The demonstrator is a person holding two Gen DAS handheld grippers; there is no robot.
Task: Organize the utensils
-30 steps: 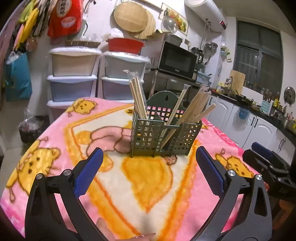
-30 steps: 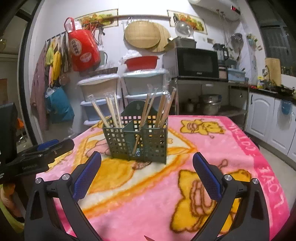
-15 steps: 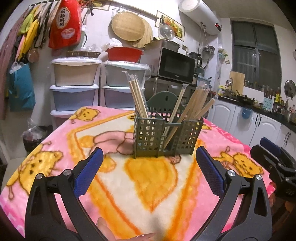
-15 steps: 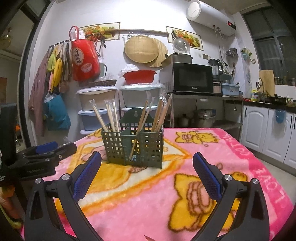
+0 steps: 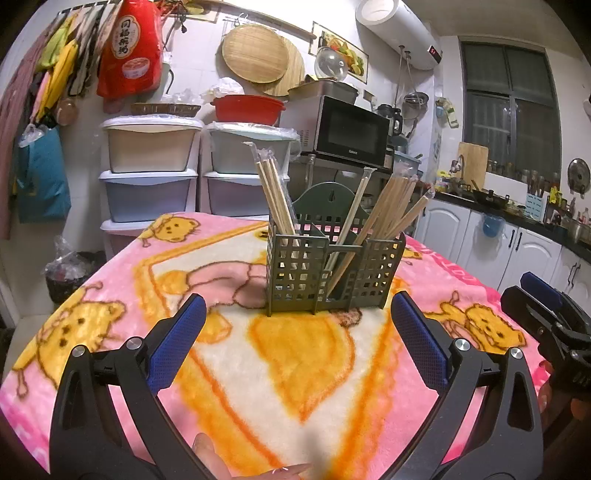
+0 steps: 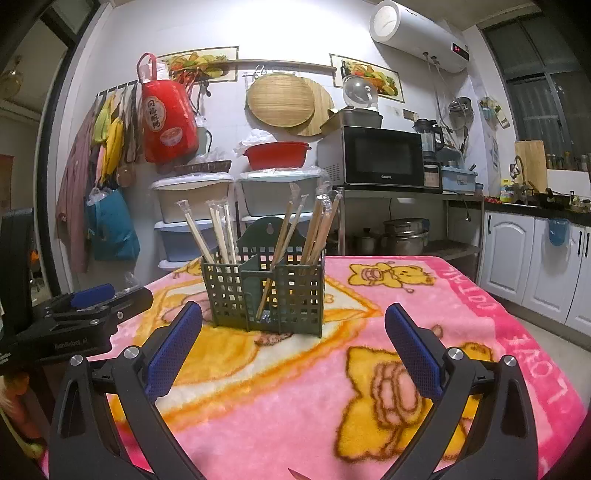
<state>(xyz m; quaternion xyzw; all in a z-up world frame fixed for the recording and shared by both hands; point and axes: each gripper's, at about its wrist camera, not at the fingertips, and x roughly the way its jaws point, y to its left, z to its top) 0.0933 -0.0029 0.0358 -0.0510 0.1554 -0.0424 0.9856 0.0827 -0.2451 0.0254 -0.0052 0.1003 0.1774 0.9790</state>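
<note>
The green caddy (image 5: 334,266) stands upright at the centre of the pink blanket (image 5: 295,369), at 12 o'clock from both grippers and well apart from them. Wrapped chopsticks (image 5: 275,199) lean in it: one bunch in the left compartment, a pair crossing the middle one, a fan of them (image 5: 397,206) in the right.

The left gripper (image 5: 297,345) hangs wide open over the blanket with nothing between its blue pads (image 5: 177,341). The right gripper (image 6: 293,350) is just as wide open and empty. In the right wrist view the left gripper's side shows at 9 o'clock, with small white lettering too blurred to read surely.

Readable writing: the blanket's border at 3 o'clock in the right view carries upside-down letters, "LOVE" among them. The red bag (image 6: 166,118) on the wall bears Chinese characters. The microwave (image 6: 373,155) has a small brand mark, too small to read. The water heater (image 6: 417,33) shows a red display.

Against the earlier frames, the caddy sits a little higher in both views and the room's upper wall shows more; the chopsticks are unchanged.
</note>
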